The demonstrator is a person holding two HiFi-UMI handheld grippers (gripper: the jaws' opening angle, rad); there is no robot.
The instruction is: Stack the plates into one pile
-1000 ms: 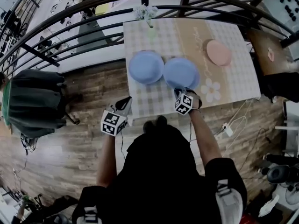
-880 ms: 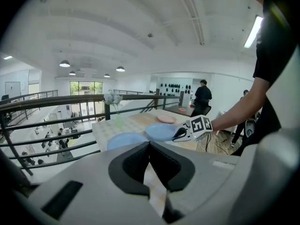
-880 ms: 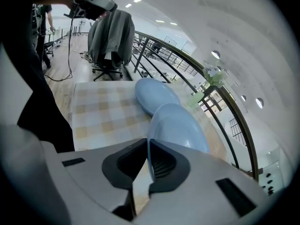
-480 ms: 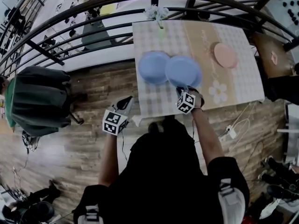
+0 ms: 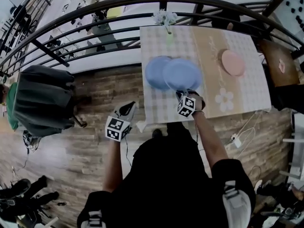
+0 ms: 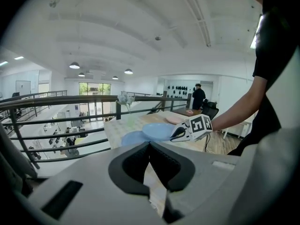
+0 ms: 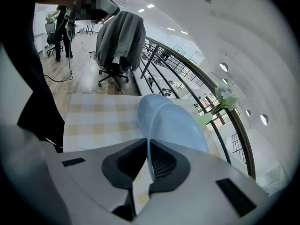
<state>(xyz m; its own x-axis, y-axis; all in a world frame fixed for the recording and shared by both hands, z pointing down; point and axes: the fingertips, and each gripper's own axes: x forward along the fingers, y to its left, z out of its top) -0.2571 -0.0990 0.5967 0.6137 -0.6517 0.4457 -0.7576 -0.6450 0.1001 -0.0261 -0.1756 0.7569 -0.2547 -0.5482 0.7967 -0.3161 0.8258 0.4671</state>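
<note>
Checked table (image 5: 159,106) beside curved railing (image 5: 95,8). Near its right side, pink plate (image 5: 233,62), well apart from the others. Toward the left, lower blue plate (image 5: 153,72) flat on the cloth. Over its right part, upper blue plate (image 5: 183,74), clamped at near rim by right gripper (image 5: 185,92). Left gripper (image 5: 128,109) off the table's left edge, jaws closed on nothing.

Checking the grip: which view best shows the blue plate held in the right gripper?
The right gripper view: the blue plate's rim sits clamped between the jaws. The head view shows it whole, overlapping the other blue plate; the left gripper view shows it edge-on.
</note>
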